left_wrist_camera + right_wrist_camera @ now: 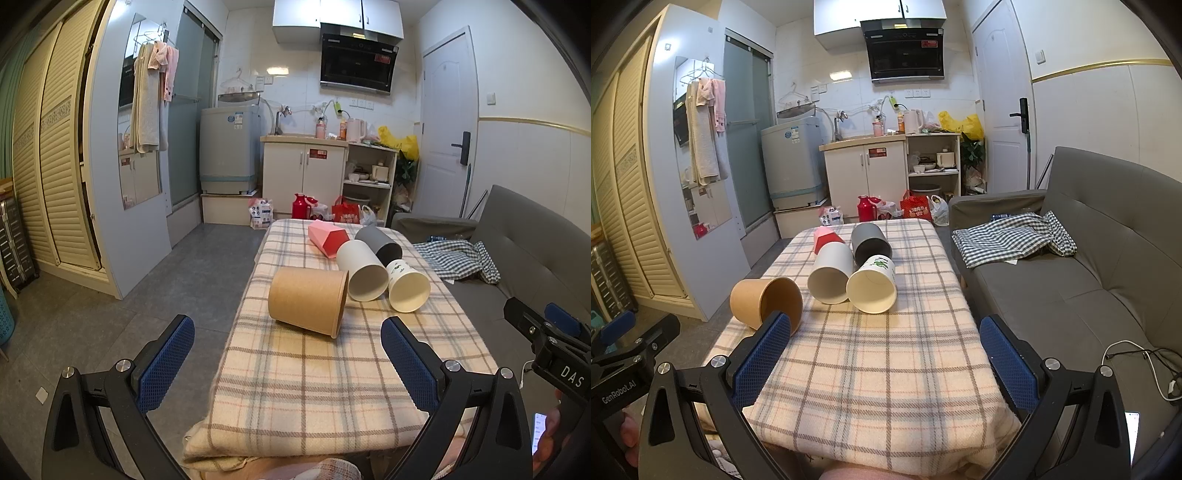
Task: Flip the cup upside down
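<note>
- Kraft-brown paper cup (308,302): on its side on the plaid-covered table (314,387), nearest of the five cups; mouth turned toward the white cup; lies alone, near the table's left edge
- White cup (364,269): on its side, mouth toward the cameras; touching the printed cup at its right
- Printed paper cup (408,286): cream with green marks; on its side, mouth toward the cameras
- Grey cup (378,240): on its side behind the white and printed cups, dark mouth showing
- Pink-and-red faceted cup (327,238): on its side at the far end, beside the grey cup
- Left claw (288,365): blue pads spread wide; holds nothing; short of the brown cup
- Right claw (886,363): blue pads spread wide; holds nothing; over the table's near end
- Grey sofa (1071,295): right of the table; checked cloth (1012,236) lying on its seat
</note>
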Available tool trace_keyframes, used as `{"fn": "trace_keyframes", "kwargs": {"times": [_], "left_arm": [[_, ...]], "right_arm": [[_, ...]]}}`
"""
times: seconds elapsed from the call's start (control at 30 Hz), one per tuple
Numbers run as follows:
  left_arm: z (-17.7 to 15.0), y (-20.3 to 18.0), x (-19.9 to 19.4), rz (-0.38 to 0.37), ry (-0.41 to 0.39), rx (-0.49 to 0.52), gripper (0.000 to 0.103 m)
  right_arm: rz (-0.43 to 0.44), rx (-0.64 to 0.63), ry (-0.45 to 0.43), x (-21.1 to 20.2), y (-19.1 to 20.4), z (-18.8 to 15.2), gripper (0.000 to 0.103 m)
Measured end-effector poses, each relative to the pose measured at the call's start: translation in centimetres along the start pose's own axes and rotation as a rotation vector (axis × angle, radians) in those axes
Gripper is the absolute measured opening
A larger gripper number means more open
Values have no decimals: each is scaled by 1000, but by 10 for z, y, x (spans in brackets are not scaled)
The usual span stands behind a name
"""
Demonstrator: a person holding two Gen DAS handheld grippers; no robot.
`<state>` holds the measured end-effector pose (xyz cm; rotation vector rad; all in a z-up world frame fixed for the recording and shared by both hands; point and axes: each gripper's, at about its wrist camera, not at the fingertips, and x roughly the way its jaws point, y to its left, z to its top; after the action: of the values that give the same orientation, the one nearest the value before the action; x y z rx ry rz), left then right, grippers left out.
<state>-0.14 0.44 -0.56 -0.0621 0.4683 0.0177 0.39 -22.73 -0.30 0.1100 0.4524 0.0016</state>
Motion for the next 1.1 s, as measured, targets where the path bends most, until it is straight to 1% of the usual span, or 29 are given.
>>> {"fn": "trace_keyframes", "kwargs": {"times": [0.37, 0.4, 0.9, 1.03, 1.1], "left_arm": [[0, 0, 0, 0, 2, 0, 103], [0, 0, 0, 0, 2, 0, 103], [0, 0, 1, 0, 6, 0, 103], [-6, 2, 6, -1, 10, 1, 103], [-5, 2, 6, -1, 12, 1, 103]], "right_arm": [[-1, 1, 2, -4, -2, 3, 103], [-1, 1, 2, 5, 1, -4, 103], [-1, 1, 8, 6, 2, -4, 103], [-3, 3, 8, 7, 1, -4, 103], [-6, 6, 9, 9, -6, -11, 103]]}}
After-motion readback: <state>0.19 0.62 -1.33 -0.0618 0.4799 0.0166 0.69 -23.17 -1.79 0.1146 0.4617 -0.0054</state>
